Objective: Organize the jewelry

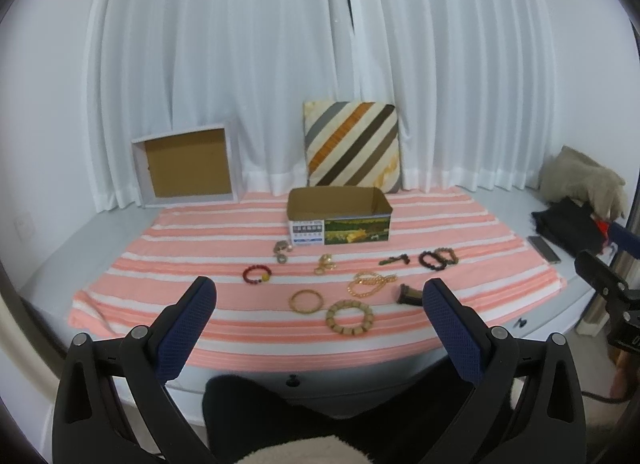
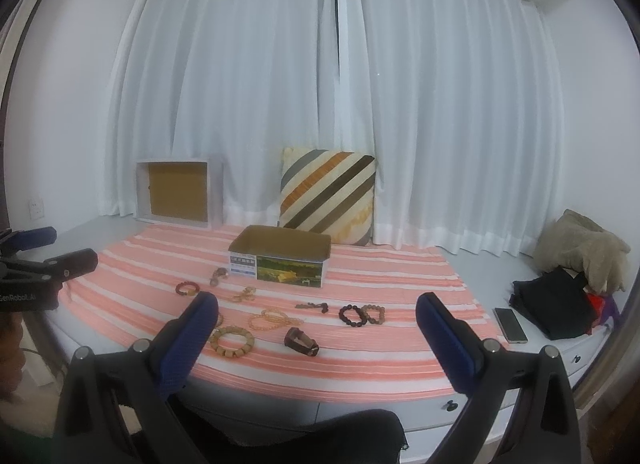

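You are holding the left gripper [image 1: 320, 296] and the right gripper [image 2: 316, 310] above the near edge of the striped cloth [image 1: 200, 232], each with its blue fingers spread wide and gripping nothing. The jewelry is lying scattered on the cloth: a red bead bracelet [image 1: 257, 274], a wooden bracelet [image 1: 349, 316], a gold chain [image 1: 370, 282]. The open cardboard box [image 1: 339, 215] is sitting just behind them.

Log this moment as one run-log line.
phase: before first pick | left gripper: open, empty | right gripper: open, empty | bracelets: spread on striped cloth | cardboard box: open, nothing visible inside
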A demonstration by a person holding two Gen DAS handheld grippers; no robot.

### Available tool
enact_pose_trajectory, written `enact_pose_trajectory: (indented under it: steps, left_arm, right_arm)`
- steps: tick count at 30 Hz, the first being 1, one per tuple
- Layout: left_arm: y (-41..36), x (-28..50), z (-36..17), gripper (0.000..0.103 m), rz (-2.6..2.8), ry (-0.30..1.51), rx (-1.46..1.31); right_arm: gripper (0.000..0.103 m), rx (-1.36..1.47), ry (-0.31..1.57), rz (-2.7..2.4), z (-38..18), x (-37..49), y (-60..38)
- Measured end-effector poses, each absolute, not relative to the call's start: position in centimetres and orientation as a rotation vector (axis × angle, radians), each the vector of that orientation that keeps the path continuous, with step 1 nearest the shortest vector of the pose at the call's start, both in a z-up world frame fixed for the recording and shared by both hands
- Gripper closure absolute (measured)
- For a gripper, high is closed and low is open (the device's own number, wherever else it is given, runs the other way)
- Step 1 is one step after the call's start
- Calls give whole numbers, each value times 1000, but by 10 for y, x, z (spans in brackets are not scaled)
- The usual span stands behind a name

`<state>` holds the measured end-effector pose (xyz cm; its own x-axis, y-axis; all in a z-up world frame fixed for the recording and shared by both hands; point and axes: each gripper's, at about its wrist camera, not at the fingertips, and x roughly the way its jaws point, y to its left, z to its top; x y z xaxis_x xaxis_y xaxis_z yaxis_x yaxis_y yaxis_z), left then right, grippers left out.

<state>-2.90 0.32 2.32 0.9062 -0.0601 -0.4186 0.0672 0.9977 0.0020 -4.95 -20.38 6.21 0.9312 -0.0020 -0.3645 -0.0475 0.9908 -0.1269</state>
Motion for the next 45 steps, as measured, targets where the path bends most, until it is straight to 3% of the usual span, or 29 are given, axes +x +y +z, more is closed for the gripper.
enact_pose_trajectory:
  steps: [45]
  left_arm:
    - [2, -34, 17, 0, -78, 431, 32]
  right_arm:
    - [2, -115, 409, 33, 62, -51, -207]
